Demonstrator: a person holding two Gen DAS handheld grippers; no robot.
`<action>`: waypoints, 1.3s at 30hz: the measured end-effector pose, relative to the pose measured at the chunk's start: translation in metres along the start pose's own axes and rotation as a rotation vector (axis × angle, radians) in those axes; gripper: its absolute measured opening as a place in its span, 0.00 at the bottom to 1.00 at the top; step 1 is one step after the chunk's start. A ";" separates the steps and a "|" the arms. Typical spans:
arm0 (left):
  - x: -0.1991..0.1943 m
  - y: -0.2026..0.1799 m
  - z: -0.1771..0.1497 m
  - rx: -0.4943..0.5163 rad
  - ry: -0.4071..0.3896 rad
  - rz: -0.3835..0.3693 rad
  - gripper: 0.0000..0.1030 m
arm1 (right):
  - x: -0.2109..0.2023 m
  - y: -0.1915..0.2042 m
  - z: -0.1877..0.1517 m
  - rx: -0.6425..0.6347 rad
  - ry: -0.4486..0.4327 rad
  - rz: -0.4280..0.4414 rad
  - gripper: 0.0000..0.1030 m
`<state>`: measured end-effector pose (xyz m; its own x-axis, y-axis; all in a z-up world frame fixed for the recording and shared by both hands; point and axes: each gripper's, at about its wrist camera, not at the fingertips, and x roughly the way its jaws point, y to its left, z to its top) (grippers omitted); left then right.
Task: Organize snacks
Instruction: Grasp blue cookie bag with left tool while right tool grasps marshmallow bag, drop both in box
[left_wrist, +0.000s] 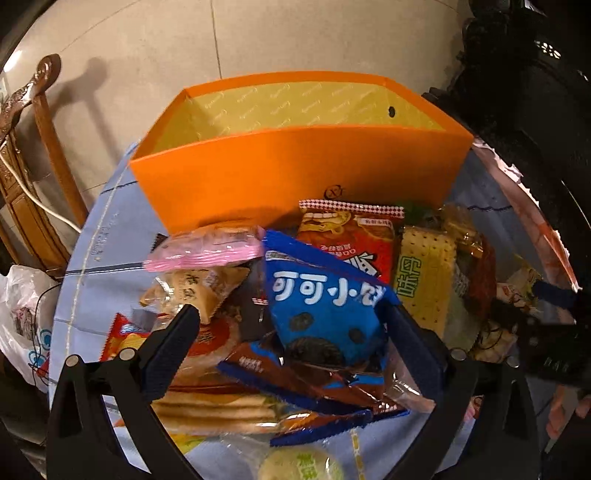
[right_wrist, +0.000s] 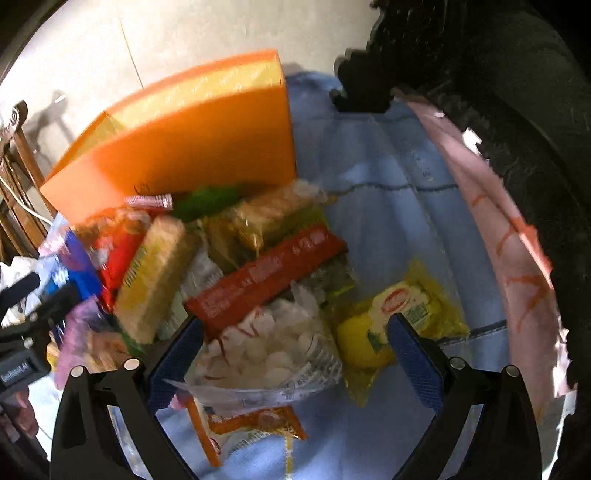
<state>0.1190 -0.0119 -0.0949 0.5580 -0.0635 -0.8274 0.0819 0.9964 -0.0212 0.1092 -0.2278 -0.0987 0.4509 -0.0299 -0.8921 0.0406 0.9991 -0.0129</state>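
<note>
Here the snacks lie heaped on a tabletop (left_wrist: 92, 266) under a pale blue cloth, just in front of an open orange box (left_wrist: 295, 166) whose long side runs left to right across the left wrist view. The left tongs (left_wrist: 291, 325) stand wide open with nothing gripped; between their blue pads sits a blue cookie packet (left_wrist: 325, 295), tilted, its long axis running from the far left down toward the near right, its lower right edge touching or just beside the right pad. Under it lies a brown and blue wrapper (left_wrist: 314, 380), and to its left a pink-edged packet (left_wrist: 207, 251). Behind it a red packet (left_wrist: 351, 236) rests against the box front, with a yellow cracker packet (left_wrist: 424, 280) beside it, long axis pointing away from the tongs.

In the right wrist view, blurred in part, the right tongs (right_wrist: 295, 339) are also wide open and empty. A clear bag of white sweets (right_wrist: 266, 350) lies between the pads, near the left one. A long red packet (right_wrist: 266, 273) lies just beyond, slanting from near left to far right. A yellow packet (right_wrist: 399, 317) lies flat by the right pad
</note>
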 end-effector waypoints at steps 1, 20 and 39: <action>0.002 0.000 -0.002 -0.001 -0.011 -0.002 0.96 | 0.001 0.001 -0.003 -0.012 -0.016 -0.012 0.97; -0.007 0.007 -0.002 -0.021 -0.036 -0.123 0.50 | -0.040 0.010 -0.017 -0.039 -0.072 -0.068 0.40; -0.102 0.033 0.107 0.045 -0.306 -0.072 0.50 | -0.132 0.049 0.101 -0.121 -0.383 0.061 0.40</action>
<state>0.1533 0.0216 0.0484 0.7712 -0.1547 -0.6176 0.1631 0.9857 -0.0433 0.1421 -0.1778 0.0640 0.7498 0.0435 -0.6603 -0.0916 0.9951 -0.0384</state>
